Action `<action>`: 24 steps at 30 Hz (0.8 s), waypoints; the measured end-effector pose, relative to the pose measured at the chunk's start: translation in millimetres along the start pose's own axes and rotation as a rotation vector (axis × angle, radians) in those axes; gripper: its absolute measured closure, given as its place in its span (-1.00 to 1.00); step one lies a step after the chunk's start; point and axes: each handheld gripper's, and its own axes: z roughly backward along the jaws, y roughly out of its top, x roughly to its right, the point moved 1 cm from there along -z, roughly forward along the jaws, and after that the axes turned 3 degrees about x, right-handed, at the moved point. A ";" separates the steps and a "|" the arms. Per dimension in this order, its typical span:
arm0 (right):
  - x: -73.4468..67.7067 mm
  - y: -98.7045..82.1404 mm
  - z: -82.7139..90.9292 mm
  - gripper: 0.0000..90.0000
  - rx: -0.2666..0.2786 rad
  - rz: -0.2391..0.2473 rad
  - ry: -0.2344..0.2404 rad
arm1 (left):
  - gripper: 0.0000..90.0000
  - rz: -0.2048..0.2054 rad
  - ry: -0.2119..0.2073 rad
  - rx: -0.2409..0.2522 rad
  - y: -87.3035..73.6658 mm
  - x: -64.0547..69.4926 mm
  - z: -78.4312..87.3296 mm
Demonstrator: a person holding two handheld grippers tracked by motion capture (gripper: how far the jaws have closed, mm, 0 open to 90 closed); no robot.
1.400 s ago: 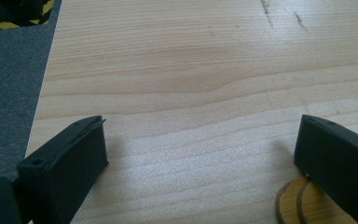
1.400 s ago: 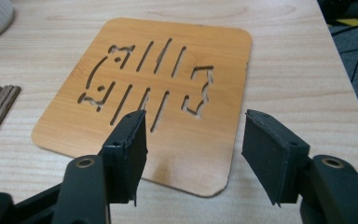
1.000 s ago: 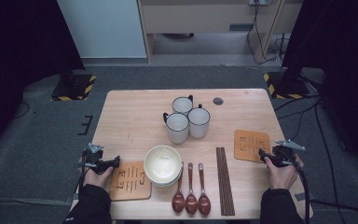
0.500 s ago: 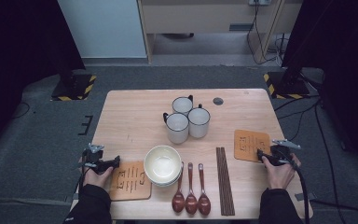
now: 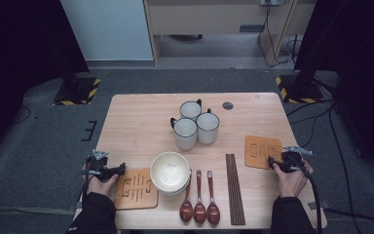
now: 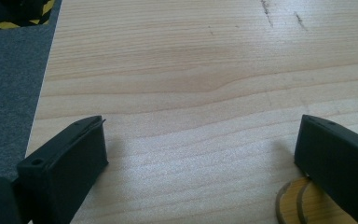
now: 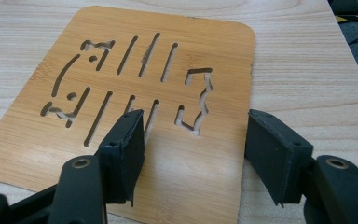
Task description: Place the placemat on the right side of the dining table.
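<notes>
Left tool [image 5: 121,168]: jaws spread wide over bare light wooden counter [image 6: 191,79], nothing between; slotted bamboo coaster [image 5: 135,188] just right of its tip, edge under right jaw. Right tool [image 7: 193,140]: jaws apart, have just been closing slightly; second cut-out bamboo coaster [image 7: 135,107] under them, one jaw over it, other past its edge, no pinch.

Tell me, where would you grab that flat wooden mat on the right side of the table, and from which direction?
Probably by its near right corner. The wooden mat lies flat on the table, so there is nothing on top to pinch; only its thin edge offers a hold. The right hand-held gripper hovers open over that corner, so coming in low from the person's side, one jaw under the edge and one above, looks most sensible.
</notes>
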 end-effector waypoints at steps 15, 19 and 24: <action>4.4 2.9 -1.6 -0.15 -0.009 0.095 0.080 | -0.98 0.000 0.000 0.000 0.0 0.0 0.0; 4.7 2.7 -1.7 -0.15 -0.007 0.093 0.080 | -0.97 0.000 0.000 0.000 0.0 0.0 0.0; 4.1 2.2 -1.2 -0.17 -0.011 0.074 0.068 | -0.97 0.000 0.000 0.000 0.0 0.0 0.0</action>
